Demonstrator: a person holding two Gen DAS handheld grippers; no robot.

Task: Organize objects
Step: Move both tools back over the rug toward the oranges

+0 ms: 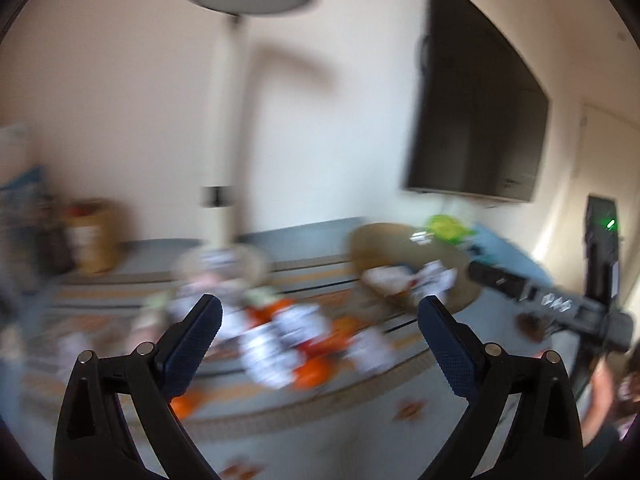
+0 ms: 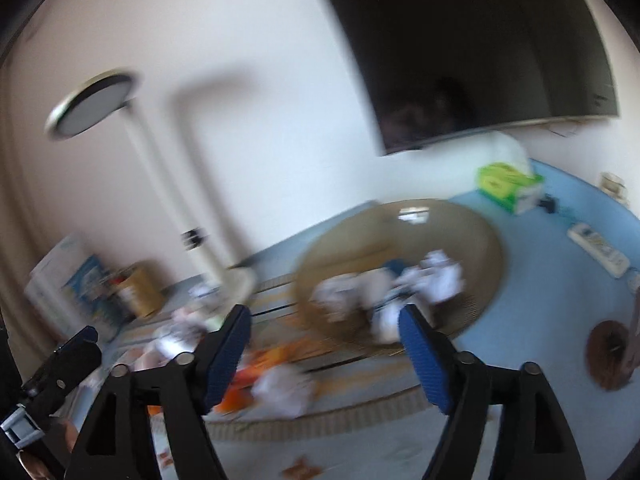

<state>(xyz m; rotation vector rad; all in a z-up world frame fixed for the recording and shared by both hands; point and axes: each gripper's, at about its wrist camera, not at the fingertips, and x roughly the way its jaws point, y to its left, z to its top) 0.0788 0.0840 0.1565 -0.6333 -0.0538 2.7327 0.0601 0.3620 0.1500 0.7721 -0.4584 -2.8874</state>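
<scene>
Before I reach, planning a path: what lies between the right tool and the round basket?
In the right wrist view, only bare patterned rug separates the open right tool from the basket.

my left tongs [image 1: 320, 316] have black arms and dark blue, dotted-texture pads; my right tongs [image 2: 325, 328] are black too, with brighter blue pads; the rug [image 1: 360, 404] is pale grey-blue with tan and orange bands and small orange motifs; the blurred objects [image 1: 280, 344] on it are white and orange; the basket [image 2: 460, 232] is olive-brown, with white bundles [image 2: 436, 276] inside; the mat [image 2: 560, 300] is light blue; the box [image 2: 506, 182] on it is bright green with white; the remote [image 2: 600, 248] is white; the tv [image 1: 476, 112] is black; the wall [image 1: 120, 100] is cream; the lamp [image 1: 232, 80] has a cream pole and a dark grey disc; the cardboard box [image 1: 94, 236] is tan.
</scene>
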